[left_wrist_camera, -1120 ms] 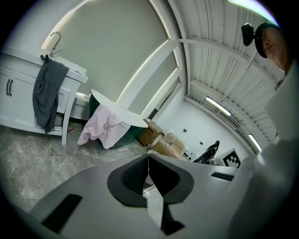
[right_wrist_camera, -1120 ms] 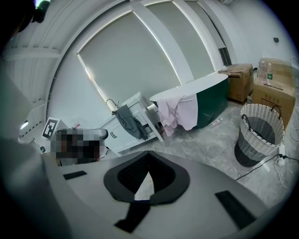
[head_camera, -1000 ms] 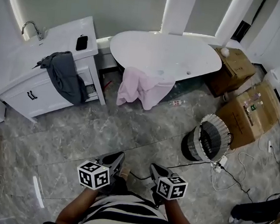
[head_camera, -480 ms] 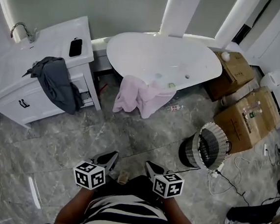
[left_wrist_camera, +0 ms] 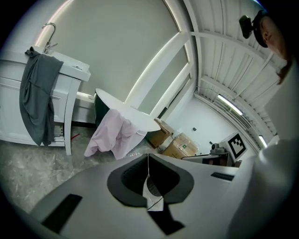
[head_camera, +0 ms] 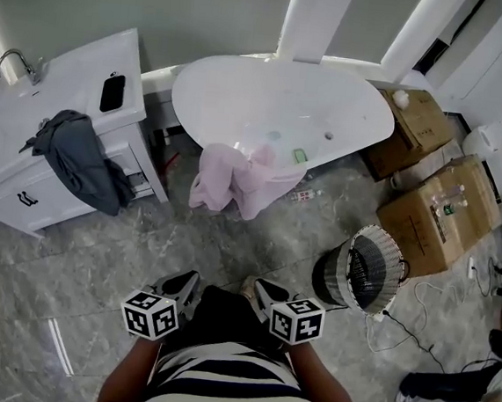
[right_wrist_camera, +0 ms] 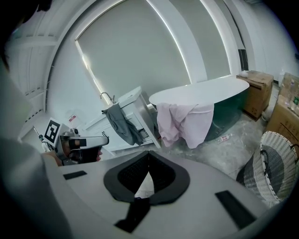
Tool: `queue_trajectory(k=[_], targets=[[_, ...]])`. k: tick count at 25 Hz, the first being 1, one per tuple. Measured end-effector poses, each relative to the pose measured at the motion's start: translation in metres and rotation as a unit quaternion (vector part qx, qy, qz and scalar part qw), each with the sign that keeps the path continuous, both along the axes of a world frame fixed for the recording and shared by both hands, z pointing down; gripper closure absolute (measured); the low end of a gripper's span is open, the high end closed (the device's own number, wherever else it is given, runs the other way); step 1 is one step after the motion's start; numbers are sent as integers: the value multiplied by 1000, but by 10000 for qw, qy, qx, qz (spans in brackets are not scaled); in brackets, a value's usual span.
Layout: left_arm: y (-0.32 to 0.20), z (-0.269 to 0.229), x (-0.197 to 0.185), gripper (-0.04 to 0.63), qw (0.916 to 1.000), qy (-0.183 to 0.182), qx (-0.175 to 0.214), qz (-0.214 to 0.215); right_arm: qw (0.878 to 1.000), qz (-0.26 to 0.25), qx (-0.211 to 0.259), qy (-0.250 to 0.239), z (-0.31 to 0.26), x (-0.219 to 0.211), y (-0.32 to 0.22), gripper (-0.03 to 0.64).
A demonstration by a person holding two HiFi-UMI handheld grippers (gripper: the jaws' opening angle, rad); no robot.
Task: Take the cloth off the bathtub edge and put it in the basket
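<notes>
A pink cloth (head_camera: pixel 235 178) hangs over the near edge of the white bathtub (head_camera: pixel 243 98), also seen as the pink cloth (left_wrist_camera: pixel 113 135) and pink cloth (right_wrist_camera: pixel 184 122). The wicker basket (head_camera: pixel 361 268) stands on the floor to the right; the basket (right_wrist_camera: pixel 273 168) shows at the right gripper view's right edge. My left gripper (head_camera: pixel 186 284) and right gripper (head_camera: pixel 264 292) are held close to my body, well short of the cloth. Both are shut with nothing between their jaws.
A white vanity (head_camera: pixel 57 106) with a dark grey garment (head_camera: pixel 76 159) draped over it stands at left. Cardboard boxes (head_camera: pixel 440 209) sit at right, with cables (head_camera: pixel 417 313) on the floor near the basket. A small bottle (head_camera: pixel 304 195) lies by the tub.
I have stepped forward: tub, cloth and basket have slid nearer and leftward in the head view. Both grippers stay shut by my body.
</notes>
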State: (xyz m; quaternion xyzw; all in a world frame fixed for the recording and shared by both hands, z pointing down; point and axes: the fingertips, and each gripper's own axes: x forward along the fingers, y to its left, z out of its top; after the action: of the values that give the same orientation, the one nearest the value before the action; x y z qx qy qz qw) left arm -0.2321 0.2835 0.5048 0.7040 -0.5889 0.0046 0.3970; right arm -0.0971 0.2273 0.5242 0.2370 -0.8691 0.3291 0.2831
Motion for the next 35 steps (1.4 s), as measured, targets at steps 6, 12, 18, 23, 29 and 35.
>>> queue_trajectory(k=[6, 12, 18, 23, 29, 35], targets=[[-61, 2, 0, 575, 9999, -26, -45, -120, 9999, -160, 44, -37, 1, -1, -65, 589], [-114, 5, 9, 575, 9985, -419, -312, -147, 9993, -247, -129, -249, 11, -4, -120, 589], [-160, 8, 17, 575, 9969, -638, -427, -150, 9975, -474, -199, -487, 18, -18, -163, 590], [-185, 17, 19, 574, 9931, -970, -661, 31, 9968, -515, -317, -521, 26, -21, -186, 589], [-208, 40, 4, 574, 9838, -1479, -943, 363, 9961, -269, -507, -663, 38, -29, -212, 589], [-241, 58, -21, 574, 9771, -1728, -1068, 629, 9936, -9, -787, -810, 49, -45, -234, 588]])
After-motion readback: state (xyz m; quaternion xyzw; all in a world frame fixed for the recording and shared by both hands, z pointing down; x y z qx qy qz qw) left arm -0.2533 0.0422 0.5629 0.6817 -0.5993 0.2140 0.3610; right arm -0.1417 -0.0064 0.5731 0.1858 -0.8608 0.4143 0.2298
